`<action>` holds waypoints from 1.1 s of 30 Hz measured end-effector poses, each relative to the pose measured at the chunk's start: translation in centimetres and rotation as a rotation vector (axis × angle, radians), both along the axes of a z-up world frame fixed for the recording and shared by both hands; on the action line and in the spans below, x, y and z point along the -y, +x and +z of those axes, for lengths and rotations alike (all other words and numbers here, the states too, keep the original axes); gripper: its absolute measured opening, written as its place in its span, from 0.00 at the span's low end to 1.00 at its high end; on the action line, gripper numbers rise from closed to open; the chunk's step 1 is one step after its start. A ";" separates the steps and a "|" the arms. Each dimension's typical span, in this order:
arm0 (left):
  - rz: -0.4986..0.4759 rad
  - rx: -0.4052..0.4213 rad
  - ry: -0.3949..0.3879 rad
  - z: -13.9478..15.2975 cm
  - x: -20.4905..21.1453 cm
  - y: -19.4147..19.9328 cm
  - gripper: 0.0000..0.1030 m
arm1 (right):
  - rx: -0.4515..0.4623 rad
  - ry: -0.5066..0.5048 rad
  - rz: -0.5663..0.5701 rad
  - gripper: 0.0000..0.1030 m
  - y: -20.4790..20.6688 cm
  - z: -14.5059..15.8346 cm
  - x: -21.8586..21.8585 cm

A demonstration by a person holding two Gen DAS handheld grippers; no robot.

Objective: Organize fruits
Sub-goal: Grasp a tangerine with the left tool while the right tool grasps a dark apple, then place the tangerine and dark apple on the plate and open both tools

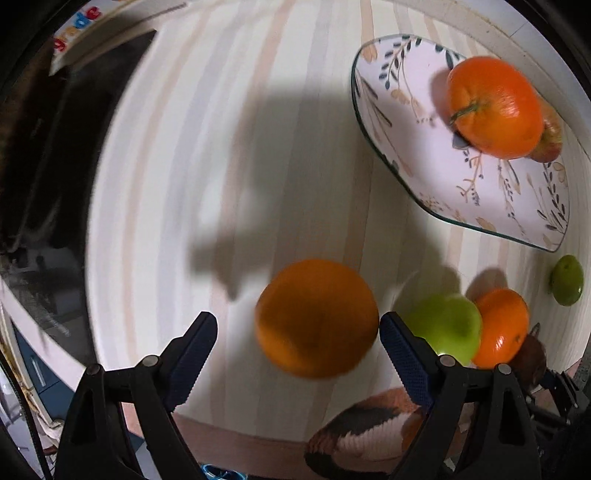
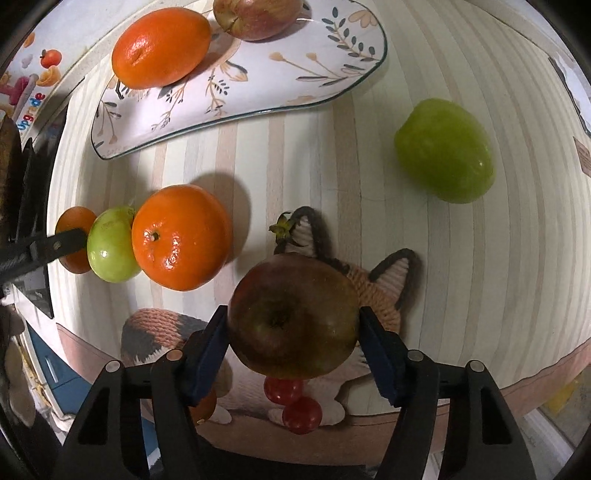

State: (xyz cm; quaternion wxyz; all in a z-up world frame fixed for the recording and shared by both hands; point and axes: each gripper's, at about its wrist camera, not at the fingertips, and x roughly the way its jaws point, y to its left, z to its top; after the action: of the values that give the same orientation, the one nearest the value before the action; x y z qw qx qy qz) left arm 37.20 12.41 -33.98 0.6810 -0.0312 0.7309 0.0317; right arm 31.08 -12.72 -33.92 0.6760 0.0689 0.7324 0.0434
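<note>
My left gripper (image 1: 297, 328) is open around an orange (image 1: 317, 317) on the striped mat; its right finger touches the orange, its left finger stands apart. My right gripper (image 2: 293, 332) is shut on a dark red-green apple (image 2: 293, 315), held above the mat. A floral plate (image 1: 406, 147) holds an orange (image 1: 495, 105) and a red apple (image 1: 550, 140); the plate also shows in the right wrist view (image 2: 258, 85). A green apple (image 1: 447, 326), another orange (image 1: 502, 326) and a second green apple (image 1: 567, 280) lie on the mat.
A knitted fox-shaped coaster (image 2: 388, 280) lies under my right gripper, with small red tomatoes (image 2: 295, 402) near the table's front edge. A box with coloured letters (image 1: 79, 26) stands at the far left. The table edge drops off on the left.
</note>
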 end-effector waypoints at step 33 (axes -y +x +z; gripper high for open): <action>0.042 0.102 -0.037 4.1 0.8 -8.3 0.61 | 0.046 0.045 0.038 0.67 -2.6 0.8 0.1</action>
State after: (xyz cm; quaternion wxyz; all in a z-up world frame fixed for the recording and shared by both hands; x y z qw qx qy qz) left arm 28.95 11.66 -29.83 0.7160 -0.0606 0.6948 0.0308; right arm 28.51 -12.83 -33.12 0.6898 0.0690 0.7168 0.0742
